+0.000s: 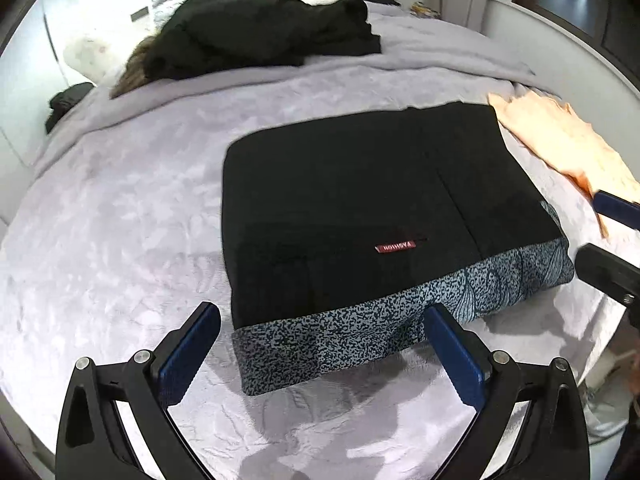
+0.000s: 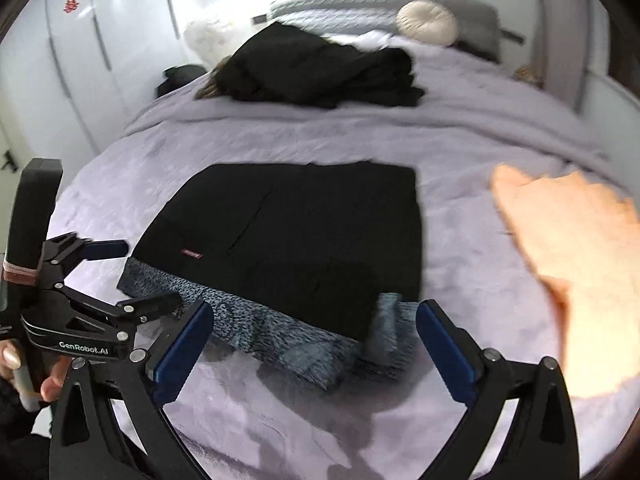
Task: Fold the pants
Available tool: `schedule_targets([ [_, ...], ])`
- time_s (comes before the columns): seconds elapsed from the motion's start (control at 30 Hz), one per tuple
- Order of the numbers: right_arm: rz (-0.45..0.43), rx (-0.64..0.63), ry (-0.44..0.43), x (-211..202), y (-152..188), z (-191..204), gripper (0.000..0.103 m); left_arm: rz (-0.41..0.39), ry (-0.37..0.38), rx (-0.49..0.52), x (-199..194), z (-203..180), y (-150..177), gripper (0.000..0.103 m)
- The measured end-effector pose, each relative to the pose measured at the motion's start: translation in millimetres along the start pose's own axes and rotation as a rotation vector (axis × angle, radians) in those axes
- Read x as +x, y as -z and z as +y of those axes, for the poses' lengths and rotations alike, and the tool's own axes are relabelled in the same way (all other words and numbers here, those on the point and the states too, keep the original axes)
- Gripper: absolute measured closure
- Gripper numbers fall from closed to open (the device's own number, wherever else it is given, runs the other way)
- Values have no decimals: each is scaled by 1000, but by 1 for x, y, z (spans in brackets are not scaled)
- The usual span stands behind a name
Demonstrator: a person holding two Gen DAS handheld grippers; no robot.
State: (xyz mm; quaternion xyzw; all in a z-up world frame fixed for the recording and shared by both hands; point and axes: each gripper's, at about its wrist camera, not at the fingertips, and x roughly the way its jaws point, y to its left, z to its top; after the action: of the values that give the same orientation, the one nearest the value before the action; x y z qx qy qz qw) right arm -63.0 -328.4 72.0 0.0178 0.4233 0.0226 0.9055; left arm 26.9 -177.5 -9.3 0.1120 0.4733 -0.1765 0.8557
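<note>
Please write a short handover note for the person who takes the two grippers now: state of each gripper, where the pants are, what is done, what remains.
Left gripper: open, empty, at the near edge of the pants.
Right gripper: open, empty, at the same edge, further right.
Folded black pants: a flat rectangle on the lilac bedspread, atop a blue speckled garment.
Done: the pants look folded.
Left: perhaps only a tidy-up. A black clothes pile and a peach garment lie nearby.

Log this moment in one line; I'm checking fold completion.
pants: folded, on bed | left gripper: open, empty | right gripper: open, empty
</note>
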Motion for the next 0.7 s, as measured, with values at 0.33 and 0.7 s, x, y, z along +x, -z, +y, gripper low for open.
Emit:
schedule_targets([
  [0.33, 16, 72, 50, -4, -1, -14, 1, -23, -4, -35, -7, -5, -1, 1],
  [0.7, 9, 71, 32, -5, 2, -9, 1, -23, -18, -59, -7, -6, 0, 1],
])
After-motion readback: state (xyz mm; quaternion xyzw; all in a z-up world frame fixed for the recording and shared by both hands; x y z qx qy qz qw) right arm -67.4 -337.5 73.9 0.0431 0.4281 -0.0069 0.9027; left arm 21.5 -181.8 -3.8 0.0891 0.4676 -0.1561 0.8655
